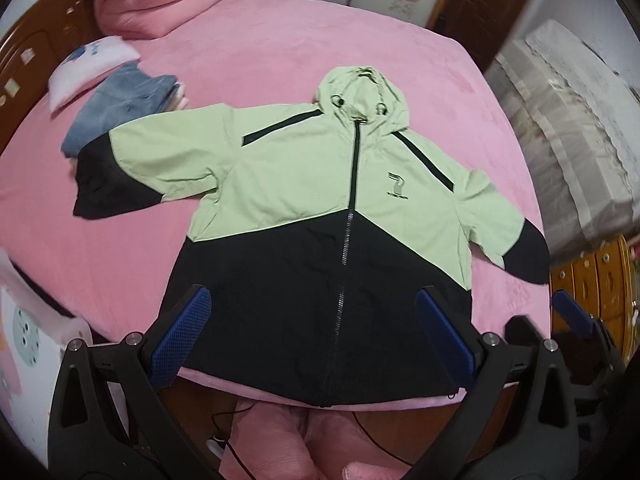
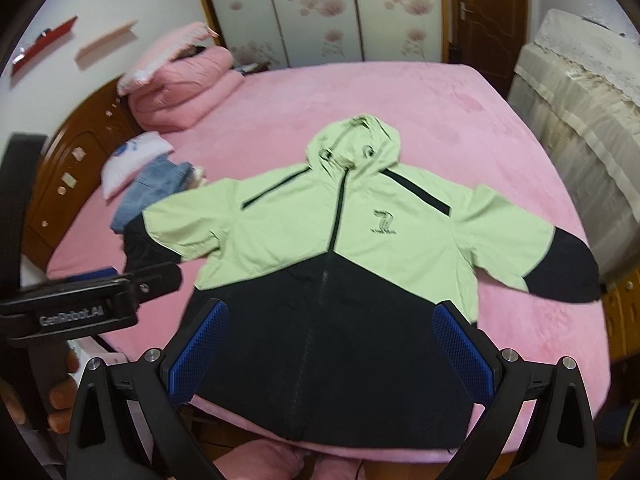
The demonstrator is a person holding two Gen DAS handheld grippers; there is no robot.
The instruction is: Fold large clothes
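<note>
A light green and black hooded jacket (image 1: 320,200) lies flat, front up and zipped, on the pink bed; both sleeves are spread and the hood points away. It also shows in the right wrist view (image 2: 340,256). My left gripper (image 1: 316,332) is open and empty, above the jacket's black hem near the bed's front edge. My right gripper (image 2: 332,348) is open and empty, also above the hem. The right gripper's blue fingers (image 1: 572,316) show at the right of the left wrist view; the left gripper's black body (image 2: 88,304) shows at the left of the right wrist view.
The pink bed (image 2: 420,96) has folded pink bedding (image 2: 180,92) at the far left. Folded jeans (image 2: 152,192) and a white pillow (image 2: 132,160) lie beside the left sleeve. A covered piece of furniture (image 2: 580,92) stands to the right, a wooden headboard (image 2: 76,168) to the left.
</note>
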